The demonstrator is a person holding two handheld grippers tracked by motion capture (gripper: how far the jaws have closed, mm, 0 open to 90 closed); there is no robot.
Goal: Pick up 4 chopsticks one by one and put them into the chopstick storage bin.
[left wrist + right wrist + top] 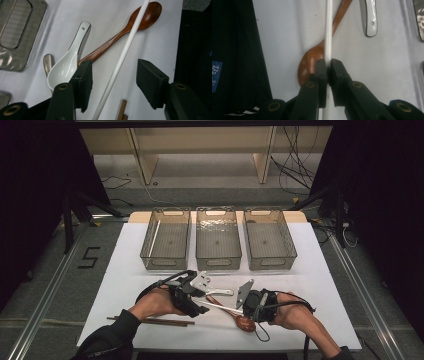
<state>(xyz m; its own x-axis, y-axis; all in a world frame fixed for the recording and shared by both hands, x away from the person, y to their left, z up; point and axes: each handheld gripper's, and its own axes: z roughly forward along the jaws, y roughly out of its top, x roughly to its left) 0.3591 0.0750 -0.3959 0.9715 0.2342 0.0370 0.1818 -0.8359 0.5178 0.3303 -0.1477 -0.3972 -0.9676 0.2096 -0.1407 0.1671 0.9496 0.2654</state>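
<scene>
On the white tabletop (320, 285), three clear bins sit at 12 o'clock. The right gripper (327, 65) pinches a white chopstick (328, 30) lying over a wooden spoon (120, 32). It looks light, stiff and slippery. The left gripper (113, 75) is open around its middle, a good place to grab.

there are three see-through bins in a row by the far edge of the table: one left (166, 239), one in the middle (218, 238), one right (269, 239). there is one white stick (120, 60), one brown wooden spoon (120, 33), one white soup spoon (66, 66), and two brown chopsticks (165, 321) by the near edge.
</scene>
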